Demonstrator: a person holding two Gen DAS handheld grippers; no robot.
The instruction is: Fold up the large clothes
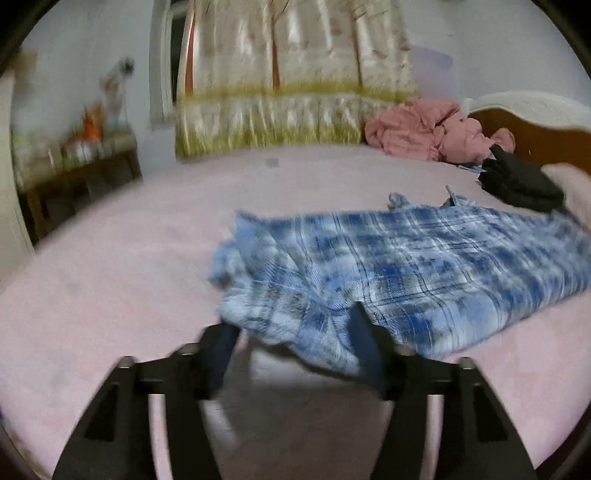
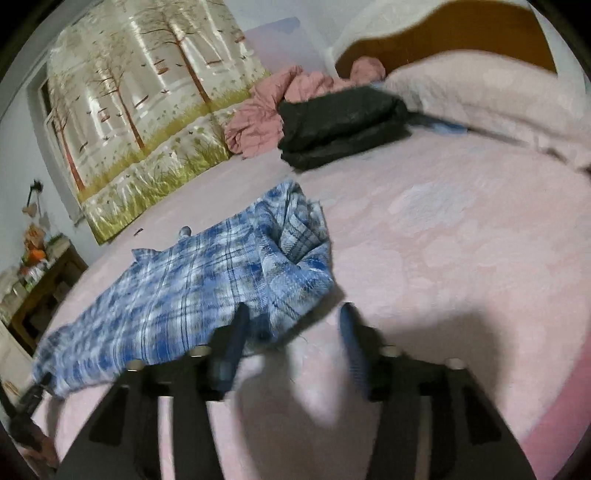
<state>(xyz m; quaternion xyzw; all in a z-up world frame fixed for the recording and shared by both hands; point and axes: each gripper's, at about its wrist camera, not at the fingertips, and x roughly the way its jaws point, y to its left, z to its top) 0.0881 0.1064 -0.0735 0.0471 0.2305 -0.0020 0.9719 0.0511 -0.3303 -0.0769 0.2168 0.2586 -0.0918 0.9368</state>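
Observation:
A blue and white plaid shirt point(image 1: 388, 266) lies spread and rumpled on the pink bed point(image 1: 110, 277). It also shows in the right wrist view point(image 2: 207, 291). My left gripper point(image 1: 295, 328) is open, its fingers straddling the shirt's near left corner, just above the bed. My right gripper point(image 2: 295, 325) is open at the shirt's near right edge, its left finger point(image 2: 238, 328) over the cloth and its right finger over bare bed. Neither holds anything.
A folded black garment point(image 2: 343, 125) and a crumpled pink garment point(image 2: 266, 114) lie near the headboard point(image 2: 461, 33). A pink pillow point(image 2: 498, 103) sits at the head. A tree-print curtain point(image 1: 288, 81) hangs behind. A cluttered wooden table point(image 1: 74, 166) stands to the left.

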